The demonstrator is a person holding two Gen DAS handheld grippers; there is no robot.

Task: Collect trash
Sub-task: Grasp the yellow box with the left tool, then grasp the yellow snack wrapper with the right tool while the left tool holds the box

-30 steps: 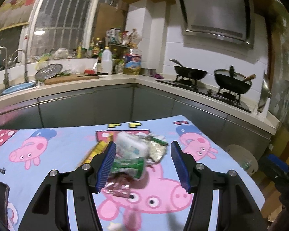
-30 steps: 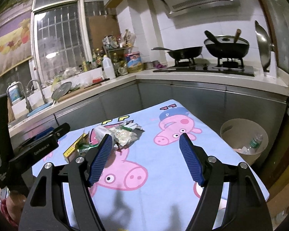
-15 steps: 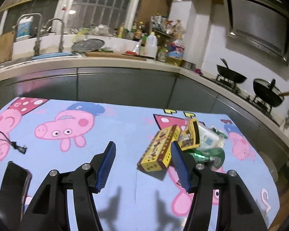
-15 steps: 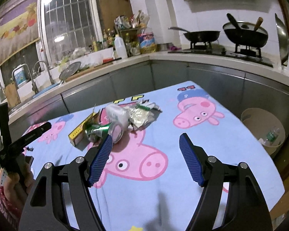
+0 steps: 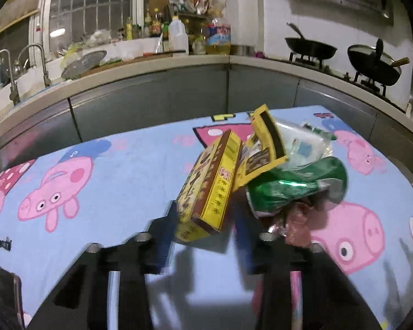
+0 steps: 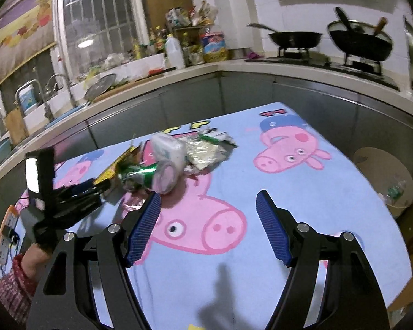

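A heap of trash lies on the Peppa Pig tablecloth (image 5: pixel 118 170). In the left wrist view I see a yellow and brown carton (image 5: pixel 209 184), a crushed green can (image 5: pixel 294 187), a clear wrapper (image 5: pixel 303 145) and a pink foil wrapper (image 5: pixel 294 222). My left gripper (image 5: pixel 206 228) is open, its blurred fingers on either side of the carton's near end. My right gripper (image 6: pixel 209 220) is open and empty, short of the heap; that view also shows the can (image 6: pixel 140 173), a white pack (image 6: pixel 169 148) and a silver wrapper (image 6: pixel 203 154).
A beige bin (image 6: pixel 385 181) holding a bottle stands on the floor beyond the table's right edge. A phone (image 5: pixel 8 294) and a cable (image 5: pixel 0 240) lie at the table's left. Kitchen counters with woks (image 5: pixel 311 48) run behind.
My left gripper moved forward and right onto the carton, its fingers now around the near end. My right gripper moved closer to the heap and stayed open.
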